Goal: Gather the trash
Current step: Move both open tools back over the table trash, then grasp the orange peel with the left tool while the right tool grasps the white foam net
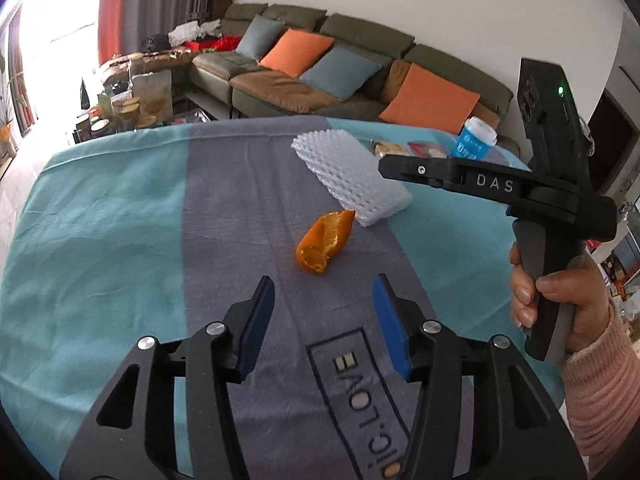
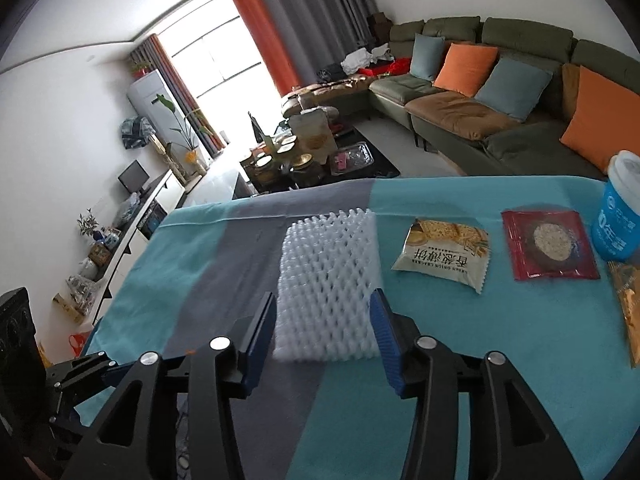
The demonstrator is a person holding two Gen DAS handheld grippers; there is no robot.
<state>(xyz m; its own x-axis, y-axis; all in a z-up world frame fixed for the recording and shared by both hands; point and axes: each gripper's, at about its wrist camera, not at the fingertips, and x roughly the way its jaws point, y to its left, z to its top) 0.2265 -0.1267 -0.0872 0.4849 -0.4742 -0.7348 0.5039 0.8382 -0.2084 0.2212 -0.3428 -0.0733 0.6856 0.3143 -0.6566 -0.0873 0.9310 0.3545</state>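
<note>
An orange peel [image 1: 325, 243] lies on the grey stripe of the table cloth, just ahead of my open, empty left gripper [image 1: 323, 300]. A white foam net sleeve [image 1: 349, 175] lies behind the peel. In the right wrist view the foam sleeve [image 2: 328, 284] sits between the jaws of my open right gripper [image 2: 323, 316], its near end level with the fingertips. The right gripper's body [image 1: 492, 186] shows in the left wrist view above the foam sleeve. A cracker packet [image 2: 444, 258], a red snack packet [image 2: 549, 245] and a blue cup [image 2: 620, 210] lie further right.
The table carries a teal and grey cloth [image 1: 100, 220]. Another orange wrapper [image 2: 630, 312] lies at the right edge. Beyond the table's far edge stand a green sofa [image 2: 500, 112] with cushions and a cluttered coffee table [image 2: 316, 156].
</note>
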